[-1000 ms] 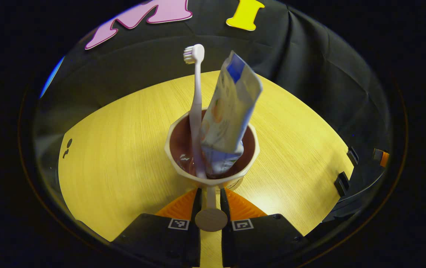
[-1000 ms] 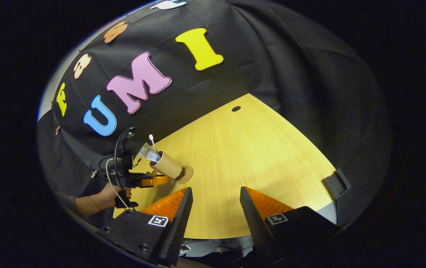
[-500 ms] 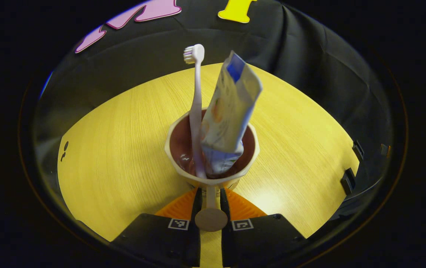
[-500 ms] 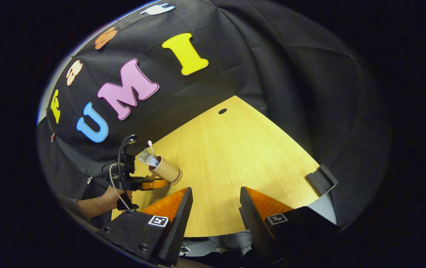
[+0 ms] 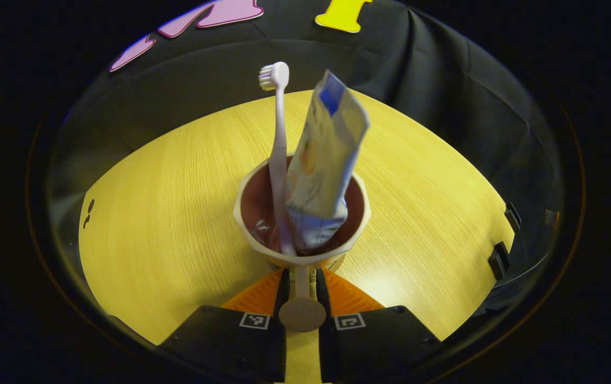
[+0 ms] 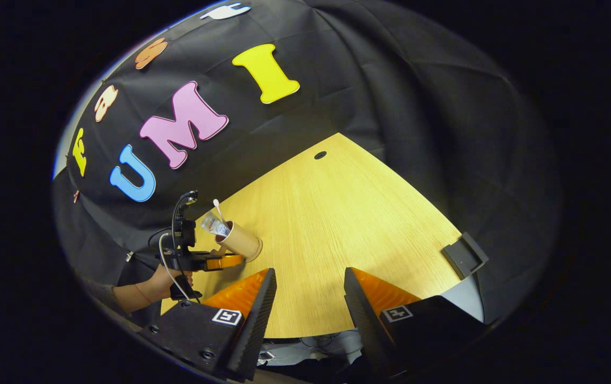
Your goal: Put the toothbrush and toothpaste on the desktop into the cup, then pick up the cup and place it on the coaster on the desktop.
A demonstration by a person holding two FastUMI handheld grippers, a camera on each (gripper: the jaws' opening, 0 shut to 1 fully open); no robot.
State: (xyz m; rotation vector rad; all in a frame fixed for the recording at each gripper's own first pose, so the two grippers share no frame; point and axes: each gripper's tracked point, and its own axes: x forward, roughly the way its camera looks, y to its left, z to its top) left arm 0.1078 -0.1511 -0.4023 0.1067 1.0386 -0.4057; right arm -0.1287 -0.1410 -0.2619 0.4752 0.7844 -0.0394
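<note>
fingers (image 5: 284, 280) of left gripper (image 5: 301, 277) pinch cup (image 5: 302, 250) handle; right gripper (image 6: 305, 290) gapes, holding nothing.

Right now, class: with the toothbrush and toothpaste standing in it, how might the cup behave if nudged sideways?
Probably top-heavy: the toothbrush and toothpaste rise well above the cup rim and lean, so it may tip. The tube looks soft, likely to shift.

A black bracket (image 6: 464, 255) sits at the wooden table's (image 6: 337, 224) right edge; a dark hole (image 6: 320, 155) near its far corner.
</note>
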